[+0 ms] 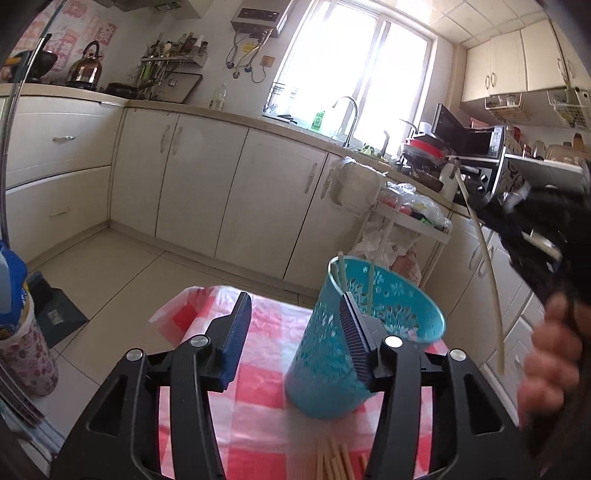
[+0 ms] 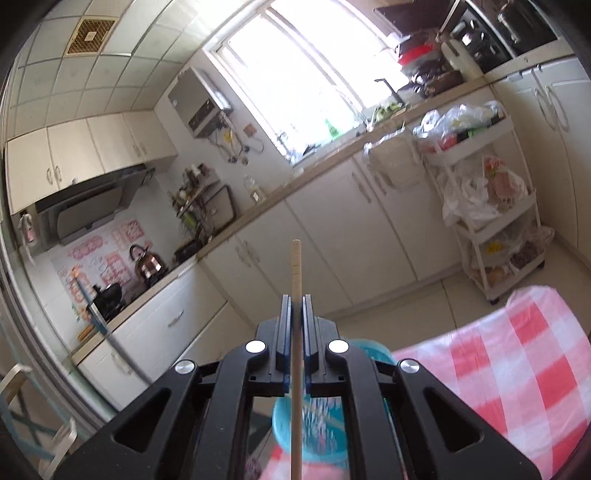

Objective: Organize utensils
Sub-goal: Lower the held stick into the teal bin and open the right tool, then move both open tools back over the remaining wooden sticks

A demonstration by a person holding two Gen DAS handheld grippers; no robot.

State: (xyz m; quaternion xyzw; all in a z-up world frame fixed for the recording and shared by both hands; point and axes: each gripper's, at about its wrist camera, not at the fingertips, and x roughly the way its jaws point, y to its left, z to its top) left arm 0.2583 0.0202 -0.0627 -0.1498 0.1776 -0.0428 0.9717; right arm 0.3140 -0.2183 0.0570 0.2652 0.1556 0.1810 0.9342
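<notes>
Red-and-white checked plastic covers the small table (image 1: pixel 258 402), which stands on pale floor tiles in a cream-cabinet kitchen. On the cloth a turquoise perforated utensil holder (image 1: pixel 332 354) stands upright with two pale chopsticks (image 1: pixel 369 291) leaning inside it, and a loose bundle of chopsticks (image 1: pixel 336 461) lies on the cloth at the near edge.

The left gripper (image 1: pixel 295 339) hangs over the table with its jaws parted and nothing between them; its right finger overlaps the holder's near wall in this view, and contact cannot be told.

The right gripper (image 2: pixel 296 314) is clamped on a single chopstick (image 2: pixel 296 266), whose end sticks out past the fingertips, above the holder (image 2: pixel 314 417).

Beyond, a countertop (image 1: pixel 229 114) runs under a bright window (image 1: pixel 354 62) with a sink tap (image 1: pixel 349 114), a kettle (image 1: pixel 85 64) on the stove side, a wall-mounted water heater (image 1: pixel 258 20), and a white trolley (image 2: pixel 491 229) stuffed with plastic bags.
</notes>
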